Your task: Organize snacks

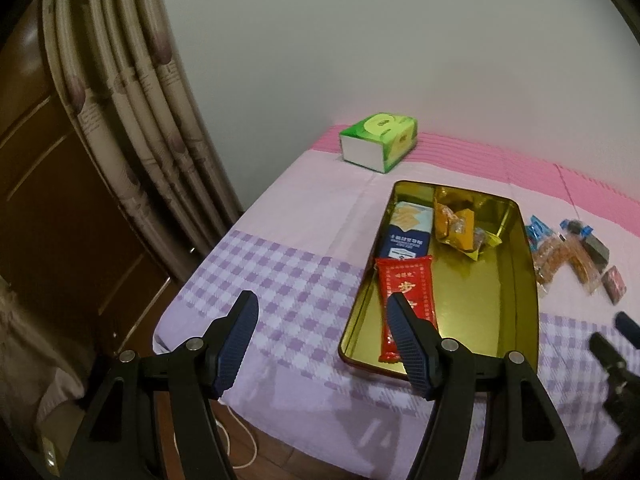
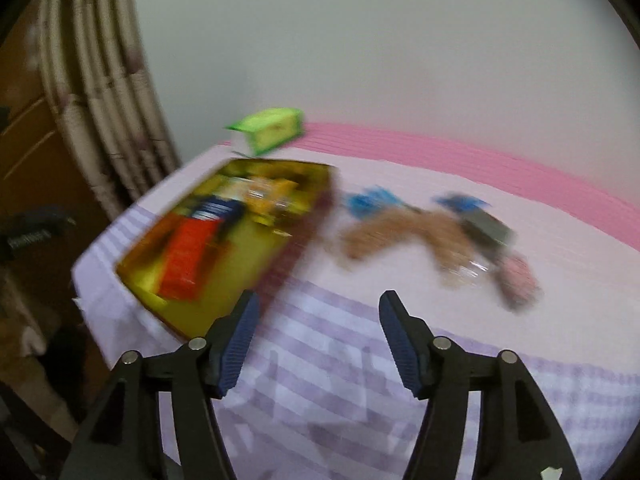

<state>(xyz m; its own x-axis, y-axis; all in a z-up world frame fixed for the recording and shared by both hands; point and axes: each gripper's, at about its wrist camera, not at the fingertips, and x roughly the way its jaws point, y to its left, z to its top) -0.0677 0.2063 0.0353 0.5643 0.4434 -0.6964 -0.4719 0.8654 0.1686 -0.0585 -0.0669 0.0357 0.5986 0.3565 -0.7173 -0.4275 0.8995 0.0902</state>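
Observation:
A gold tin tray (image 1: pixel 516 304) lies on the table. It holds a red packet (image 1: pixel 412 280), a blue cracker pack (image 1: pixel 408 232) and yellow packets (image 1: pixel 460 228). Loose snacks (image 1: pixel 568 256) lie on the cloth right of the tray. My left gripper (image 1: pixel 320 308) is open and empty, above the cloth by the tray's near left corner. The right wrist view is blurred: my right gripper (image 2: pixel 316 308) is open and empty, above the cloth in front of the tray (image 2: pixel 312 184) and the loose snacks (image 2: pixel 432 228). The right gripper also shows at the left wrist view's right edge (image 1: pixel 612 340).
A green tissue box (image 1: pixel 380 140) stands at the table's far left corner. The cloth is lilac check (image 1: pixel 296 280) with a pink band at the back. A curtain (image 1: pixel 132 120) and a wooden door (image 1: pixel 52 208) are on the left. The table's left edge is near the tray.

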